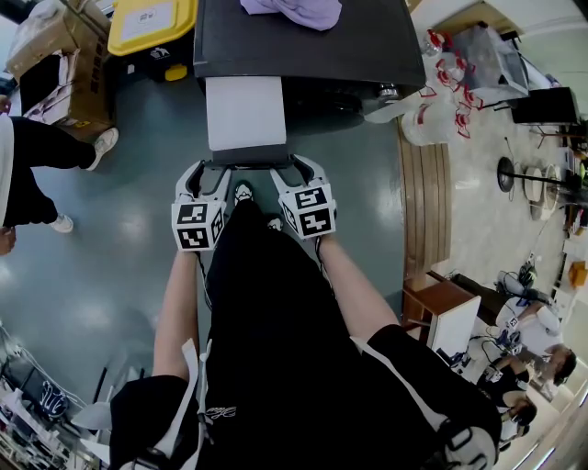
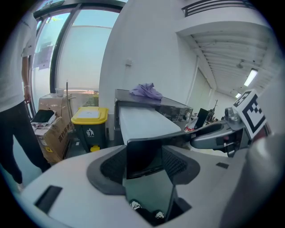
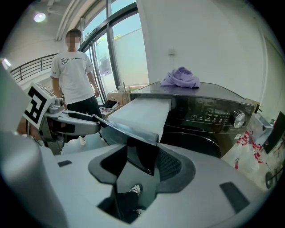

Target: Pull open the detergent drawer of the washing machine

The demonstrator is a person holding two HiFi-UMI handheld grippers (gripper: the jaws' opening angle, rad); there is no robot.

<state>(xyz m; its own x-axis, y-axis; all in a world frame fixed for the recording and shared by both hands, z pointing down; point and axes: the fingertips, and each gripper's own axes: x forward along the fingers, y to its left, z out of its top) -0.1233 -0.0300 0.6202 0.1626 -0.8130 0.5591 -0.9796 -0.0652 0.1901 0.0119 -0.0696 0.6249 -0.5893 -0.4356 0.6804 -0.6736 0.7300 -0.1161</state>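
1 washer (image 1: 303, 41), 1 drawer (image 1: 245, 112), 2 tools (image 1: 208, 171) (image 1: 303, 167) (left, right)

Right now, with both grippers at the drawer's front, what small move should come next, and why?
Probably open both jaws and let go rather than pull further. The detergent drawer already stands far out of the washing machine, with its long white top exposed. The left gripper and the right gripper each clamp its dark front panel, so more pull may only strain it.

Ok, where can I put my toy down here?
On the washing machine's dark top, in front of the purple cloth, or the bare floor left of the open drawer. The right side, by the bags, is crowded.
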